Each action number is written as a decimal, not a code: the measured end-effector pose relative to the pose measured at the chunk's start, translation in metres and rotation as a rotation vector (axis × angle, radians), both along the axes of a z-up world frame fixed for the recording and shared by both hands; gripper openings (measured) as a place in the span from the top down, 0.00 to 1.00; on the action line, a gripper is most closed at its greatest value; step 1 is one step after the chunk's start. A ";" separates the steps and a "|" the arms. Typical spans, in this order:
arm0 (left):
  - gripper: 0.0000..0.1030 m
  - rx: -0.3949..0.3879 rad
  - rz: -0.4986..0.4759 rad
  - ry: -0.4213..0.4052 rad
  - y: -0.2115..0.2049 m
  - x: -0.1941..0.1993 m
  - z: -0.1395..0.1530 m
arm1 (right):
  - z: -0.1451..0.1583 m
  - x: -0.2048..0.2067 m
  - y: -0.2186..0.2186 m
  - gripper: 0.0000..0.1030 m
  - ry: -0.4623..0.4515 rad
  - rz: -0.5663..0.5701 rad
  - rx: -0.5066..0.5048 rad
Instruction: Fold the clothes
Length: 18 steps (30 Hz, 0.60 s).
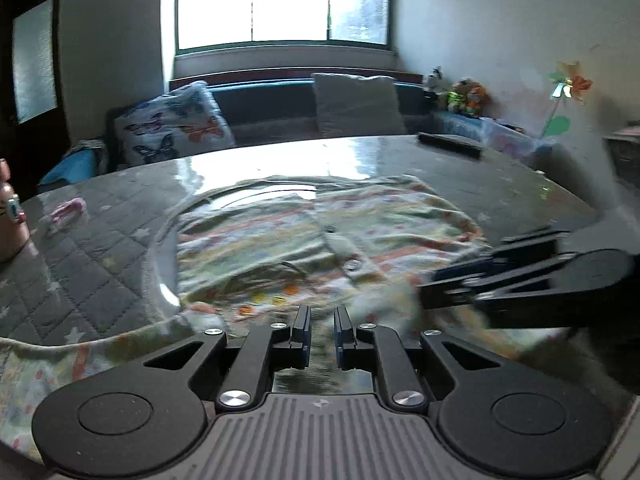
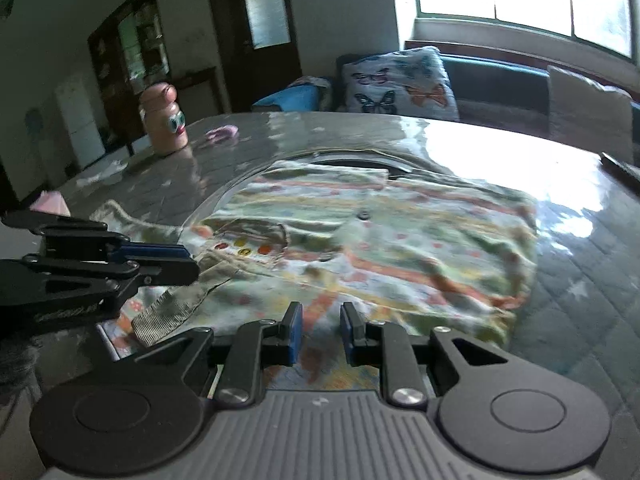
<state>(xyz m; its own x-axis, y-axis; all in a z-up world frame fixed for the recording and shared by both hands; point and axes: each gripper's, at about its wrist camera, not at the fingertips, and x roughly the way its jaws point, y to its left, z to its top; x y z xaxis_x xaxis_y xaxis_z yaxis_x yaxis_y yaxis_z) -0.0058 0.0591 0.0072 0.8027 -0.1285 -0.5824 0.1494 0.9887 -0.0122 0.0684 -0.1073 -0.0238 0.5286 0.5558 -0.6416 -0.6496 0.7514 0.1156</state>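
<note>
Though spread flat, one garment (image 2: 384,240), two tongs.

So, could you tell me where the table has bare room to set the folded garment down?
Free: the quilted table right of the striped garment, and the strip between the garment and the pink bottle. Crowded: the near edge, where both tongs, left and right, hover.

Window (image 1: 282,2) backlight, tabletop glare, blur

No writing can be read anywhere – the raised lettering along the black arm of the left gripper (image 2: 188,264), seen from the right wrist, is too blurred to make out
</note>
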 end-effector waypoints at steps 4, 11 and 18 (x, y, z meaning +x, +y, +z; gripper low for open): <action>0.87 0.011 -0.075 0.004 -0.011 -0.004 -0.005 | -0.006 0.001 0.010 0.81 0.001 0.021 -0.029; 0.87 0.032 -0.088 0.052 -0.013 -0.003 -0.021 | -0.001 -0.007 0.011 0.81 -0.015 0.059 -0.036; 0.87 0.026 -0.078 0.056 -0.008 -0.008 -0.021 | -0.002 -0.017 0.019 0.80 -0.029 0.108 -0.044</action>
<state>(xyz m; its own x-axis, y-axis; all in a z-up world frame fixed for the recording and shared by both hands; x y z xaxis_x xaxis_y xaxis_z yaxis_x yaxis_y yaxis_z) -0.0137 0.0508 -0.0137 0.7567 -0.1736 -0.6304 0.2254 0.9743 0.0024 0.0510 -0.0886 -0.0258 0.4858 0.5820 -0.6521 -0.7299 0.6806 0.0637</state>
